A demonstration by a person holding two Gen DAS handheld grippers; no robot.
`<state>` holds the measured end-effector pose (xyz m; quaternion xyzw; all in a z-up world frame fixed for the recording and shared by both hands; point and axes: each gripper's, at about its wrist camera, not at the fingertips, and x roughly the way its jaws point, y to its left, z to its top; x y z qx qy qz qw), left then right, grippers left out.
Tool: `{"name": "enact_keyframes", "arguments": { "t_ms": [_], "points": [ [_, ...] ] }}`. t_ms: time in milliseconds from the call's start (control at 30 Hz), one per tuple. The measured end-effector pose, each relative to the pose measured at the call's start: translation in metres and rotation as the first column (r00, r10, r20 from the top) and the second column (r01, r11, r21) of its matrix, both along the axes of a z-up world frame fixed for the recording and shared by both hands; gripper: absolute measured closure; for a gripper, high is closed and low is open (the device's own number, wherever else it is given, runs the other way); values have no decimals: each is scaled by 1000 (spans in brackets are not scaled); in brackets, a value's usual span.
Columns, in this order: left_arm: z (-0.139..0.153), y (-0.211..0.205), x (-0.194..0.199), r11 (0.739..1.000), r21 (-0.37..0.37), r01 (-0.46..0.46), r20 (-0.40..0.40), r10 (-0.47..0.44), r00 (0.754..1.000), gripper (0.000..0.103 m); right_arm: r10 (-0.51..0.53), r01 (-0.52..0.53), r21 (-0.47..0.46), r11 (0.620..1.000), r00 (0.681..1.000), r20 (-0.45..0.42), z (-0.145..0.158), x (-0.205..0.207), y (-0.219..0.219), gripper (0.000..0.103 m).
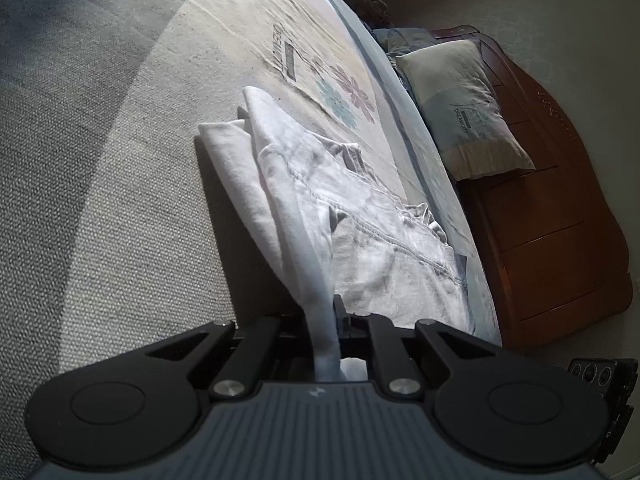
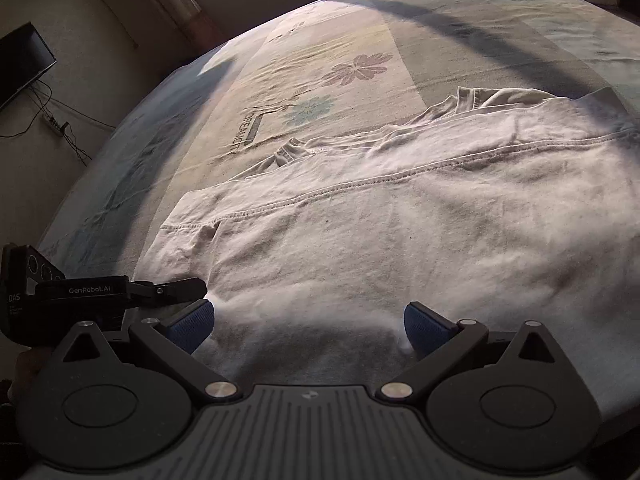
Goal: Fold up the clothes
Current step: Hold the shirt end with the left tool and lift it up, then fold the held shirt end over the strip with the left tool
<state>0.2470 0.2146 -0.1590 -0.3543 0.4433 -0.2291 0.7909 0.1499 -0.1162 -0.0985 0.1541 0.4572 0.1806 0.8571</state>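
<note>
Pinching white shirt (image 1: 320,208) in left tongs (image 1: 326,320) on bed (image 1: 120,200)

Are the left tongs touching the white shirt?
Touching. The left wrist view shows the left tongs shut on a bunched fold of the shirt.

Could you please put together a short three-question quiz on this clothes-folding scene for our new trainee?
1. True or false: the left gripper has its jaws shut on a bunched part of the white garment.
2. How do the right gripper's jaws stand? A) wide open over the garment B) shut on the pillow C) shut on nothing
3. What is printed on the bed sheet beside the garment?

Key:
1. True; the cloth rises in a pinched strip into the closed jaws.
2. A; the blue pads stand far apart with cloth lying between them.
3. Flowers, one pink and one blue-green, and a printed word.
</note>
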Motion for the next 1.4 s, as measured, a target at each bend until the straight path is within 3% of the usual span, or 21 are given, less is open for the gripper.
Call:
{"name": "enact_keyframes", "arguments": {
  "t_ms": [67, 267, 567, 800, 1167, 1400],
  "points": [
    [0, 0, -1, 1000, 1, -9, -6, 9, 1000, 92, 9, -8, 19, 1000, 999, -47, -1, -11, -1, 0],
    [5, -3, -2, 1000, 21, -19, -25, 20, 999, 92, -5, 6, 38, 999, 999, -40, 6, -37, -7, 0],
    [31, -19, -5, 992, 129, -9, -5, 10, 1000, 94, -22, 21, 14, 1000, 996, 84, 35, -54, -30, 0],
    [75, -36, -6, 986, 166, -5, 64, -5, 998, 94, 26, -15, -64, 998, 987, 158, 47, -60, -50, 0],
    [151, -100, -5, 976, 208, 64, 179, -103, 979, 94, -5, 9, -15, 1000, 978, 207, 52, -68, -98, 0],
    [180, -152, 9, 973, 198, 119, 216, -161, 963, 94, -45, 43, 14, 999, 977, 209, 50, -71, -131, 0]
  ]
}}
